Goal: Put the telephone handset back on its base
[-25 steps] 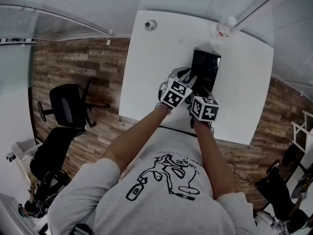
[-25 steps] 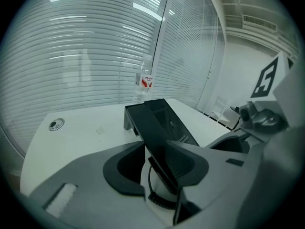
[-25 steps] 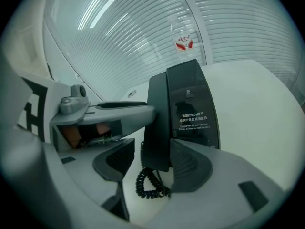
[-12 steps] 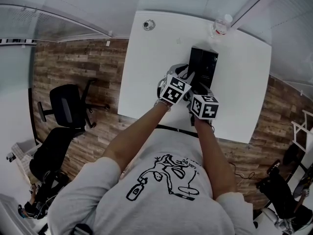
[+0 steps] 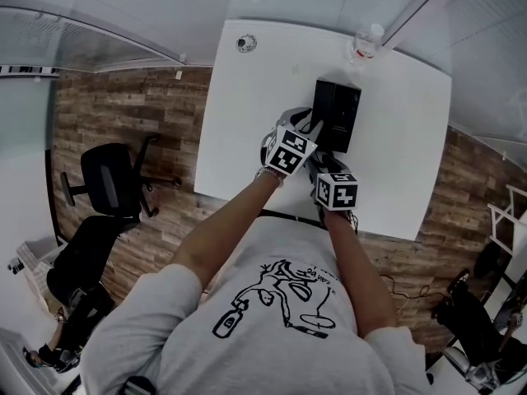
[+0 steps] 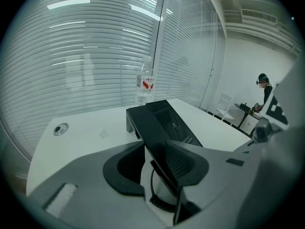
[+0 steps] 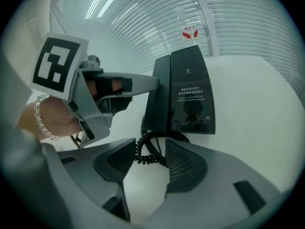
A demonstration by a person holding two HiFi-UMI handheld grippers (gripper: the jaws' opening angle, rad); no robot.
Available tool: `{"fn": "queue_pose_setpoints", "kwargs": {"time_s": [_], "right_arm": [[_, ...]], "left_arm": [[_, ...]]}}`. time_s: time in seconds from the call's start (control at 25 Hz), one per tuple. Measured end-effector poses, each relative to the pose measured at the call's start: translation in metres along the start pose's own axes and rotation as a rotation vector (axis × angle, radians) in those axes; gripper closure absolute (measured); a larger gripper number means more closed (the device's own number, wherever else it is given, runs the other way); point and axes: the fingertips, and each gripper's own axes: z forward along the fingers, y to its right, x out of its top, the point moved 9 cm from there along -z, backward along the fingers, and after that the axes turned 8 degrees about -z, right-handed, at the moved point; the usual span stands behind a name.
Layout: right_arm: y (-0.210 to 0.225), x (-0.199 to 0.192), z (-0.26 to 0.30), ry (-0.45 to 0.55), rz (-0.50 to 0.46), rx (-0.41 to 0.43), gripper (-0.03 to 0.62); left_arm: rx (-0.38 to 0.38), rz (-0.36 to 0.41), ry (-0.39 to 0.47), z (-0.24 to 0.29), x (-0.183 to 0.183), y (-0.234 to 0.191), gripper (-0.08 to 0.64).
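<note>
My left fingers (image 6: pixel 125 168) are clamped on the near end of the handset (image 6: pixel 151 123), which lies along the left side of its base (image 7: pixel 193 89). My right fingers (image 7: pixel 185 166) are closing but wide apart, pressing on nothing, and the coiled cord (image 7: pixel 148 149) curls right at their tips, between me and the phone. Behind the base there's a clear water bottle (image 6: pixel 145 82) in front of the blinds (image 6: pixel 86 51): red-and-white label, print too small to read. A round disc (image 6: pixel 60 129) sits off to the left on the white table (image 5: pixel 235 130), with a small pale scrap (image 6: pixel 103 134) near it. White lettering on the base's glossy panel, can't make it out. Black-and-white marker cube (image 7: pixel 56 65) on my left, bead bracelet (image 7: pixel 42 120) at the wrist. Office chair (image 5: pixel 111 179) down on the wood floor (image 5: pixel 132 109).
</note>
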Motion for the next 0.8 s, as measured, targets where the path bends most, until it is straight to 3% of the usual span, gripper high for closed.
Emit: {"fn": "queue_pose_setpoints", "kwargs": {"time_s": [0.24, 0.36, 0.8], "right_arm": [[0.006, 0.004, 0.013, 0.045, 0.043, -0.022, 0.482], [0.008, 0.000, 0.010, 0.067, 0.022, -0.057, 0.566], [0.007, 0.001, 0.010, 0.061, -0.005, -0.046, 0.578]], "left_arm": [[0.010, -0.002, 0.004, 0.000, 0.002, 0.002, 0.431], [0.016, -0.007, 0.008, -0.002, 0.002, 0.003, 0.433], [0.063, 0.029, 0.018, -0.001, -0.001, 0.009, 0.431]]}}
